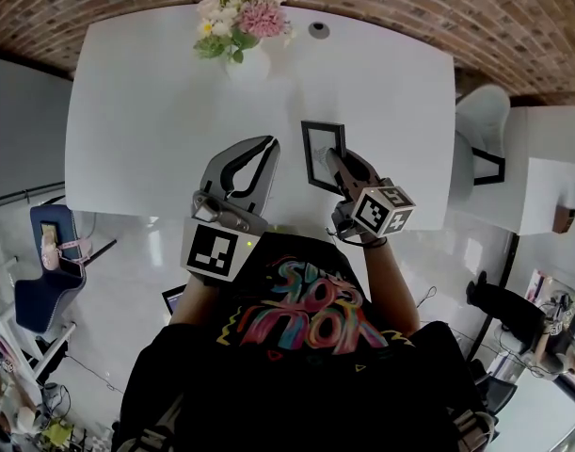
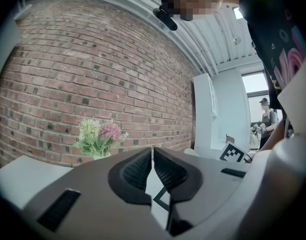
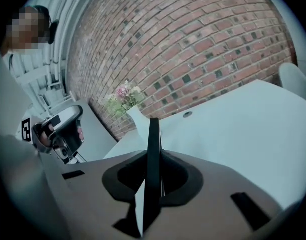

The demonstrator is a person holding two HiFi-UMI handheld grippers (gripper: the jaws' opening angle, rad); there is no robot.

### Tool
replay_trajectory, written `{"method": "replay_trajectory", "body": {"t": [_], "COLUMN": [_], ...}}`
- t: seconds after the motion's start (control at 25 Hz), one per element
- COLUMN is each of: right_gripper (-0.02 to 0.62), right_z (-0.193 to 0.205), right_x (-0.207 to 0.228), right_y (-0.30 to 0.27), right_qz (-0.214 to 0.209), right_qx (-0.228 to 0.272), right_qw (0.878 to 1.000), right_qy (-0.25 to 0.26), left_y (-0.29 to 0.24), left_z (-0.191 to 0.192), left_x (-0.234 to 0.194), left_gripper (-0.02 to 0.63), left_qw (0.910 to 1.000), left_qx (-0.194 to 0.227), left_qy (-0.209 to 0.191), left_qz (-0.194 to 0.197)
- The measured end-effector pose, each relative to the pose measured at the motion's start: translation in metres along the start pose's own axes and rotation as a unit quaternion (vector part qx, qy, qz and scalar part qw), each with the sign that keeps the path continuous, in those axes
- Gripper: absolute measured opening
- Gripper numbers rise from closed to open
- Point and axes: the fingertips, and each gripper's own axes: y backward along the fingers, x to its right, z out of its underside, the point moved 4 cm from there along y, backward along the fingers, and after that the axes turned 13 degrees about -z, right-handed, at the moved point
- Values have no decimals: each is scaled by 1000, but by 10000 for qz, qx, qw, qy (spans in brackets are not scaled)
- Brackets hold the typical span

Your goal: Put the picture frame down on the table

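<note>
Right gripper (image 3: 153, 171): I have its jaws clamped on the black picture frame (image 1: 321, 152), which stands edge-up between them over the white table (image 1: 146, 111), right of its middle; I cannot tell whether it touches the top. Left gripper (image 2: 152, 159): jaws pressed together on nothing, just beside the frame, with the vase of flowers (image 1: 238, 28) at the table's far edge

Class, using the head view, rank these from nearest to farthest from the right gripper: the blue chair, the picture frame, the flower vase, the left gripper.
1. The picture frame: clamped in the right gripper itself.
2. The left gripper: just to its left, over the table.
3. The flower vase: at the table's far edge, leftward.
4. The blue chair: off the table, far left.
</note>
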Motion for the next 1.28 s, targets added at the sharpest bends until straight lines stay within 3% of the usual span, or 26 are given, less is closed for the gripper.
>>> {"method": "replay_trajectory", "body": {"t": [0.72, 1.28], "right_gripper": [87, 141], "right_z": [43, 54], "right_x": [34, 65], "right_y": [-12, -7], "right_qz": [-101, 473], "right_qx": [-239, -113], "right_qw": [9980, 9968], "right_qy": [-580, -635], "left_y": [3, 0], "left_z": [12, 19], "left_x": [5, 6], "left_gripper": [32, 32], "left_qw": [9999, 9998], "left_qx": [-147, -201], "left_qy": [10, 43], "left_qz": [-21, 21]}}
